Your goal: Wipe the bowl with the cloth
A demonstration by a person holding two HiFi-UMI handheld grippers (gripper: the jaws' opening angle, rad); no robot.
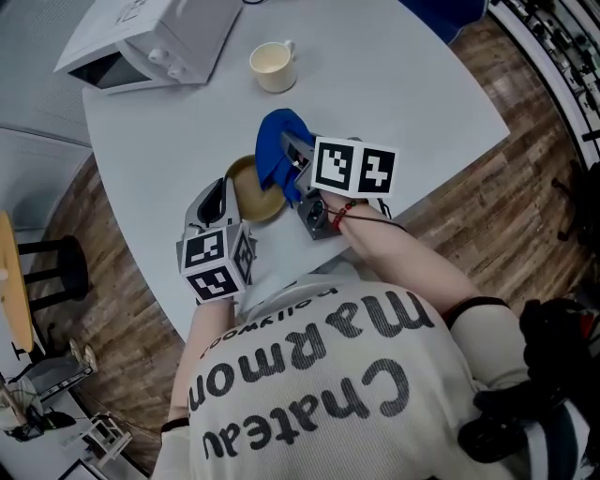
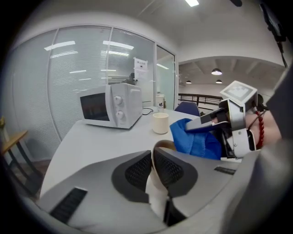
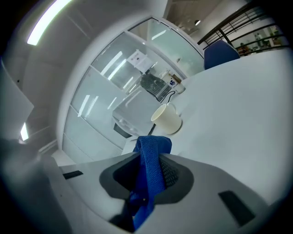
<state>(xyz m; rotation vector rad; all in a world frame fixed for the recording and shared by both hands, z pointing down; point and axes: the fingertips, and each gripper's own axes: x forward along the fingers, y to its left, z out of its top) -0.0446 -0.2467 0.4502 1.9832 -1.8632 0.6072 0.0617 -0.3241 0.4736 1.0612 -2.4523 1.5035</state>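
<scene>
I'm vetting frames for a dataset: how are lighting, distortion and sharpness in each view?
Head view: even, soft light, white table crisp. Left gripper view: fisheye, black corners, ceiling lamps glaring, glass partition bowed. Right gripper view: heavier fisheye, blue cloth sharp, background hazy.

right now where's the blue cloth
In the head view the blue cloth is near the middle, clamped in the right claw at the right edge of the brown bowl, with the cream cup beyond it.
</scene>
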